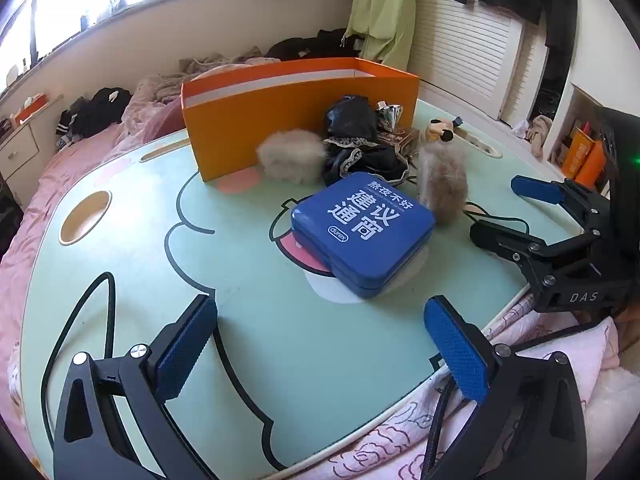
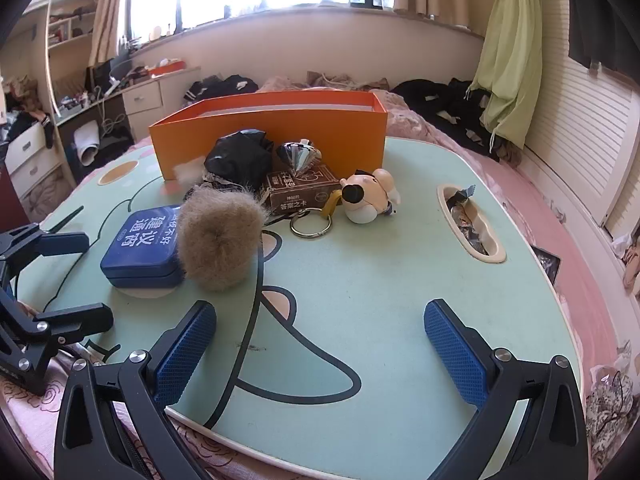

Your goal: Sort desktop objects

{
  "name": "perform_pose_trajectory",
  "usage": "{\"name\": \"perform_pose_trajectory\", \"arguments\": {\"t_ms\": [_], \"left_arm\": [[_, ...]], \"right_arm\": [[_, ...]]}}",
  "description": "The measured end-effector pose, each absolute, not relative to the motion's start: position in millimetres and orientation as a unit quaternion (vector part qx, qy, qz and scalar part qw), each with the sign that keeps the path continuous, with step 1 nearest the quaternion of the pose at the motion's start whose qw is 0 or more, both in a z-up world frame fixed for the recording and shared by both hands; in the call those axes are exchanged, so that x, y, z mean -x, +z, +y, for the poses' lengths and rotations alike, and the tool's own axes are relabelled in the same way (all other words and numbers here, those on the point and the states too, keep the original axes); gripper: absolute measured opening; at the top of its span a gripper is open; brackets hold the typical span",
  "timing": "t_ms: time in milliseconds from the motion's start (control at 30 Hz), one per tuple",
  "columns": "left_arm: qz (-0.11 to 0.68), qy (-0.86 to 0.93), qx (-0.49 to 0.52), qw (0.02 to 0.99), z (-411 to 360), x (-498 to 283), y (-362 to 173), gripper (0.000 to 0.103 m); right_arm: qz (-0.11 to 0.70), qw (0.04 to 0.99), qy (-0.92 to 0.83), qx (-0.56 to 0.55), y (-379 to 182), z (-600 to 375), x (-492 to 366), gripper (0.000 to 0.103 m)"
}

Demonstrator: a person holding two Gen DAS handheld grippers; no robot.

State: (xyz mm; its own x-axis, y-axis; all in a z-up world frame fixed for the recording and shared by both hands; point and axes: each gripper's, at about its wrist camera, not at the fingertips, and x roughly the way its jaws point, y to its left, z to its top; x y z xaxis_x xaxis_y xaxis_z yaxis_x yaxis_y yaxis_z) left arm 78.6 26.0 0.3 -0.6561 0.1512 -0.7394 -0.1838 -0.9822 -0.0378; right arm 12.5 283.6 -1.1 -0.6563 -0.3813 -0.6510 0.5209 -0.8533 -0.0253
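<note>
Left wrist view showed the left gripper (image 1: 320, 344) spread as wide as it went, holding nothing, poised above the near edge of the lap table (image 1: 132, 248), which sat on pink bedding. At the table's far left corner stood the orange box (image 1: 280, 120), open-topped and apparently the bin for the sorting. Moving right along the table's middle lay the blue tin (image 1: 362, 232), resting on a white disc; behind it sat a pale fur ball (image 1: 290, 154) against the box wall and a crumpled black cloth (image 1: 352, 140). Just beside the tin's right corner stood a brown fur pom (image 2: 220, 240), then a brown card box (image 2: 302, 190) with a silver spinning top (image 2: 300, 156) on it, a key ring (image 2: 311, 224), and a cartoon figure toy (image 2: 370, 196) towards the far right. The right gripper (image 2: 320, 344) was likewise fully open and empty over the near right edge. The tin looked like the nearest target; since it was wide and smooth, the pads might have slipped off its edges, or a closing finger could have knocked the pom aside. The table, perched on soft bedding, could have tilted under a heavy press, and the box might have slid back if something were pushed against it.
</note>
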Motion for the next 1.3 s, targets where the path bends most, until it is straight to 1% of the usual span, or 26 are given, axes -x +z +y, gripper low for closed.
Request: {"name": "perform_pose_trajectory", "arguments": {"t_ms": [800, 933, 1000, 1133, 1267, 1300], "left_arm": [[0.02, 0.91, 0.403, 0.092, 24, -80, 0, 0.103], [0.019, 0.91, 0.403, 0.092, 25, -78, 1, 0.103], [0.018, 0.91, 0.403, 0.093, 24, -78, 1, 0.103], [0.019, 0.91, 0.403, 0.093, 24, -77, 2, 0.103], [0.019, 0.91, 0.403, 0.093, 24, -78, 2, 0.103], [0.019, 0.91, 0.403, 0.093, 24, -78, 2, 0.103]], "right_arm": [[0.106, 0.25, -0.904, -0.33, -2, 283, -12, 0.103], [0.104, 0.271, -0.901, -0.323, 2, 281, -16, 0.103], [0.097, 0.282, -0.906, -0.299, 13, 280, -20, 0.1], [0.076, 0.295, -0.913, -0.27, 37, 271, -17, 0.1], [0.038, 0.312, -0.902, -0.298, 49, 253, 7, 0.099], [0.033, 0.316, -0.897, -0.308, 49, 249, 12, 0.095]]}}
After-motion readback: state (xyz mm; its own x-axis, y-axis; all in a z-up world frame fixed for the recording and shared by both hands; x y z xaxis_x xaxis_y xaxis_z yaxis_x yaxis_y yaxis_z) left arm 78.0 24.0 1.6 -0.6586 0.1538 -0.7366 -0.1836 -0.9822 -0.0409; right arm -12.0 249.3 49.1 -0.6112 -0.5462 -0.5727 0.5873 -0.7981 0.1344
